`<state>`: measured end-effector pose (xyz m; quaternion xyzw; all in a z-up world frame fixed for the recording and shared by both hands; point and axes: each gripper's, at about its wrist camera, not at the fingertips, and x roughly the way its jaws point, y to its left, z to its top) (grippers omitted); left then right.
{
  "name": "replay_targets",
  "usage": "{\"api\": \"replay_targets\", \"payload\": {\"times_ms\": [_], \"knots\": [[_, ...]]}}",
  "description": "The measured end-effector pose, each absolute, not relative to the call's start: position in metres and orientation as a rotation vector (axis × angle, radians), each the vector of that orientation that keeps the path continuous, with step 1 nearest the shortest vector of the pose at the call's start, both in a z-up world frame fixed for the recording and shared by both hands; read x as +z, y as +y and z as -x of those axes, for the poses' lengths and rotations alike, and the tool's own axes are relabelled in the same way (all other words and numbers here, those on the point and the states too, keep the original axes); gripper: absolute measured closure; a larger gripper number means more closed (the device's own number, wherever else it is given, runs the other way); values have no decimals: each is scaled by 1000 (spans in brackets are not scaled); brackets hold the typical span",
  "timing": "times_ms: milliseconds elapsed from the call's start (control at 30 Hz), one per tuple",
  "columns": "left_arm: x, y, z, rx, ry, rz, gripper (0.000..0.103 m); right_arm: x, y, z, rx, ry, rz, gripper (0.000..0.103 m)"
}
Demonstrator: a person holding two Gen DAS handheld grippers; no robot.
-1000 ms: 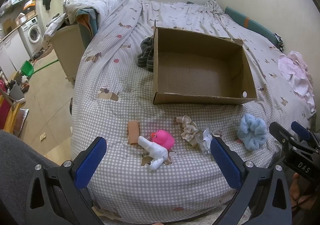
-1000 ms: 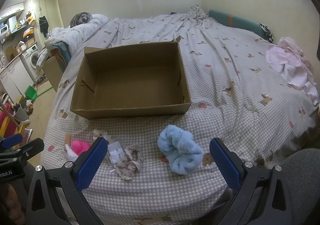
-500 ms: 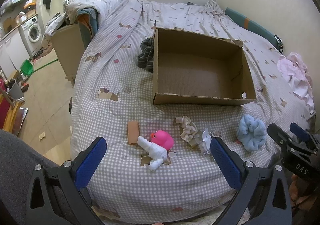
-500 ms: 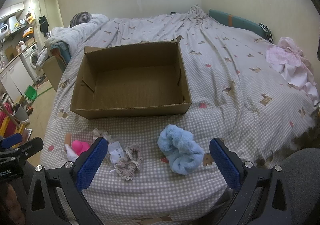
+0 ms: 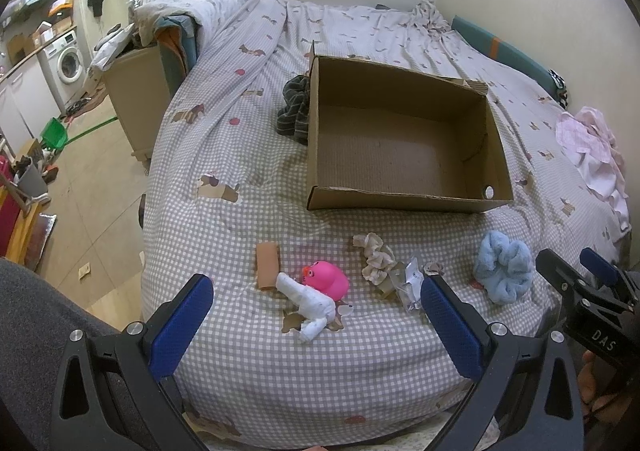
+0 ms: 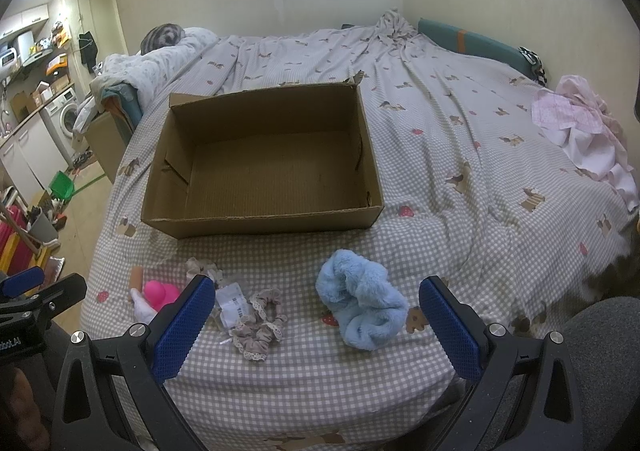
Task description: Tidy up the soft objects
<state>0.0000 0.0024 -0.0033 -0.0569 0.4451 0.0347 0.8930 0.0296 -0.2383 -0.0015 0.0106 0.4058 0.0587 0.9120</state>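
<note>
An open, empty cardboard box (image 5: 400, 207) (image 6: 260, 217) sits on the checked bedspread. In front of it lie a fluffy blue scrunchie (image 5: 504, 271) (image 6: 362, 311), beige lace scrunchies (image 5: 376, 257) (image 6: 260, 325), a small clear packet (image 5: 412, 285) (image 6: 232, 301), a pink soft duck (image 5: 326, 277) (image 6: 160, 293), a white sock (image 5: 308, 305) and a tan roll (image 5: 267, 263). My left gripper (image 5: 316, 315) is open and empty, hovering above the sock and duck. My right gripper (image 6: 316, 315) is open and empty, above the blue scrunchie.
A dark striped cloth (image 5: 294, 113) lies against the box's left side. Pink clothes (image 6: 580, 131) are heaped at the bed's right edge. A bedding pile (image 5: 180, 11) tops a cabinet to the left. The floor drops off at the bed's left.
Both grippers have barely moved; the left view has drifted slightly. Nothing was picked up or moved.
</note>
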Motion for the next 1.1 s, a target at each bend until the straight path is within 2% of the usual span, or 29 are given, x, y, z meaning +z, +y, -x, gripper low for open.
{"api": "replay_targets", "payload": {"times_ms": [633,867,1100], "knots": [[-2,5,0,68,928,122,0,-3,-244,-32,128,856,-63,0],[14,12,-4,69,949,108,0,21,-258,-44,165,876,-110,0],[28,20,-32,111,978,98,0,19,-274,-81,177,1000,-152,0]]}}
